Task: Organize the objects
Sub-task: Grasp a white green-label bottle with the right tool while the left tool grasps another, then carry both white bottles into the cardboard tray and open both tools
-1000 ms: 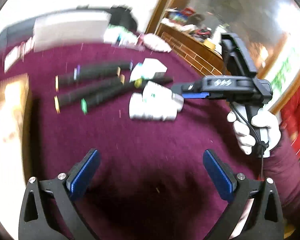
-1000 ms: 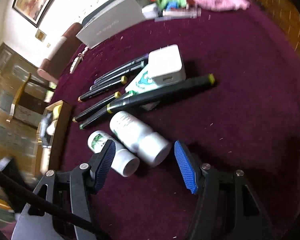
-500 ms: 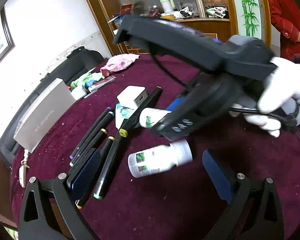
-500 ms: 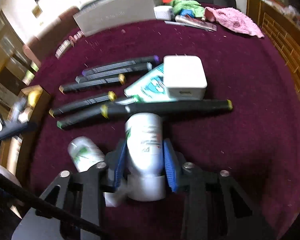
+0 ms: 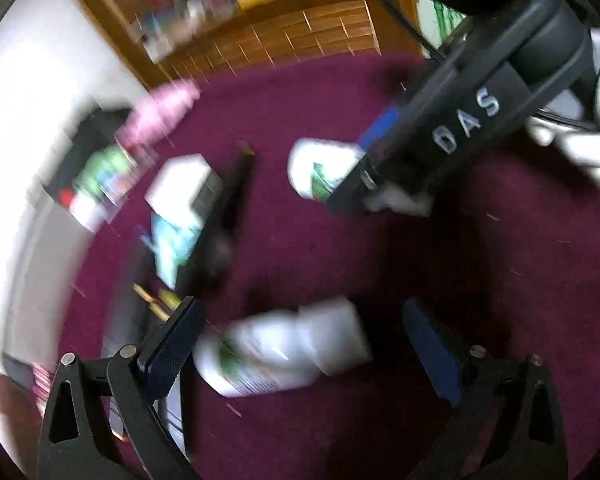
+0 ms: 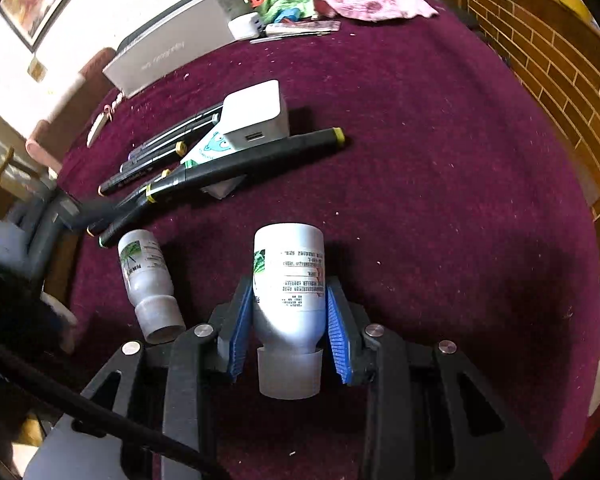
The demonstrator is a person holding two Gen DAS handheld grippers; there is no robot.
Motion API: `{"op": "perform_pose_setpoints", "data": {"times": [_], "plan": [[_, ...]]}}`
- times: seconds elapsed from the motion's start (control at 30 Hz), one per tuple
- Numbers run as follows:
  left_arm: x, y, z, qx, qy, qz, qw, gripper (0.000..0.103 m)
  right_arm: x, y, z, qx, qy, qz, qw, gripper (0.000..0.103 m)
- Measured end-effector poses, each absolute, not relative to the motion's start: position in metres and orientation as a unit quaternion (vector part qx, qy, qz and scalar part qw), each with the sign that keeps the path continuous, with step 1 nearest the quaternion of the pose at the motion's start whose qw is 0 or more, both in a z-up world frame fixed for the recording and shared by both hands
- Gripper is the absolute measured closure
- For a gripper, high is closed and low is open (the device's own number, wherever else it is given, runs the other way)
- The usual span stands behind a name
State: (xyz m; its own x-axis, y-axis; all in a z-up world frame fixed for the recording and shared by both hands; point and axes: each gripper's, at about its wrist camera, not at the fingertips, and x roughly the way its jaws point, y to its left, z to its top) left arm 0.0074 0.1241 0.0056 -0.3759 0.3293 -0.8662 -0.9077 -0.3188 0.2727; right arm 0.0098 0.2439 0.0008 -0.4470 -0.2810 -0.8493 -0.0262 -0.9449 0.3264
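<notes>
Between the blue pads of the right gripper (image 6: 288, 320), a white bottle (image 6: 290, 280) is being clamped across its body, base pointing away, cap toward the wrist, apparently for lifting clear of the maroon cloth (image 6: 440, 184). The left gripper (image 5: 300, 344), its jaws having just narrowed slightly yet standing wide apart, is bracketing a second white bottle (image 5: 284, 354) lying on its side, untouched as far as blur allows. Beyond are lying black markers (image 6: 236, 164) and a white charger (image 6: 256, 116).
</notes>
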Motion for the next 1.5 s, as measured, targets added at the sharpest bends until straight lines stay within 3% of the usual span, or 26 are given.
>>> {"op": "perform_pose_setpoints", "data": {"times": [0.1, 0.53, 0.57, 0.63, 0.67, 0.8, 1.1, 1.5], "plan": [[0.006, 0.106, 0.006, -0.420, 0.354, 0.711, 0.440, 0.026, 0.012, 0.239, 0.002, 0.517, -0.137, -0.842, 0.073, 0.071], [-0.001, 0.112, 0.005, -0.407, 0.314, 0.765, 0.388, 0.030, 0.010, 0.233, 0.001, 0.513, -0.120, -0.849, 0.051, 0.071], [-0.001, 0.108, 0.005, -0.415, 0.297, 0.768, 0.388, 0.034, 0.010, 0.232, 0.001, 0.512, -0.116, -0.850, 0.048, 0.071], [0.001, 0.098, 0.005, -0.435, 0.246, 0.766, 0.404, 0.072, 0.010, 0.228, 0.000, 0.510, -0.106, -0.853, 0.041, 0.069], [0.003, 0.095, 0.006, -0.436, 0.236, 0.771, 0.401, 0.074, 0.011, 0.226, 0.000, 0.508, -0.102, -0.854, 0.039, 0.067], [0.009, 0.073, 0.008, -0.438, 0.193, 0.790, 0.383, 0.075, 0.012, 0.217, -0.001, 0.500, -0.082, -0.862, 0.028, 0.060], [0.034, 0.012, 0.034, -0.427, 0.099, 0.831, 0.342, 0.074, 0.013, 0.195, -0.005, 0.492, -0.006, -0.871, -0.018, 0.059], [0.079, -0.049, 0.060, -0.396, 0.048, 0.874, 0.279, 0.074, 0.014, 0.192, -0.003, 0.496, -0.011, -0.867, -0.043, 0.059]]}}
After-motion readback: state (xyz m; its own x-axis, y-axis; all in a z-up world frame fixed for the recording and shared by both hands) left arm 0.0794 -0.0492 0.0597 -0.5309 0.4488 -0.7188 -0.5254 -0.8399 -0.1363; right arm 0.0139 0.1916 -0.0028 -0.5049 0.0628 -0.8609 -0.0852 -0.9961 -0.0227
